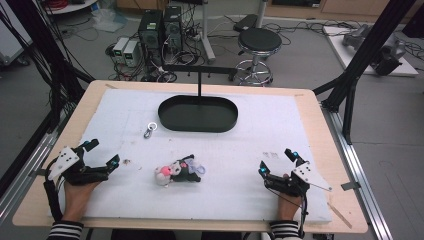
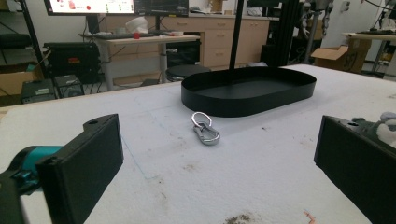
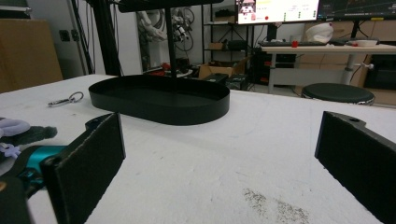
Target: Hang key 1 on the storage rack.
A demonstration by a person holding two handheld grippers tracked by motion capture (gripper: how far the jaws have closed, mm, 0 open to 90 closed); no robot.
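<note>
High view: left gripper (image 1: 104,154) and right gripper (image 1: 275,161) rest low on the table, jaws spread, flanking the plush toy (image 1: 179,172).

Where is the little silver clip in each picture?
High view: the silver clip lies on the white mat, left of the black tray.
Left gripper view: centre, just before the tray.
Right gripper view: far left, beside the tray.
Shared landmark: the black tray.
</note>
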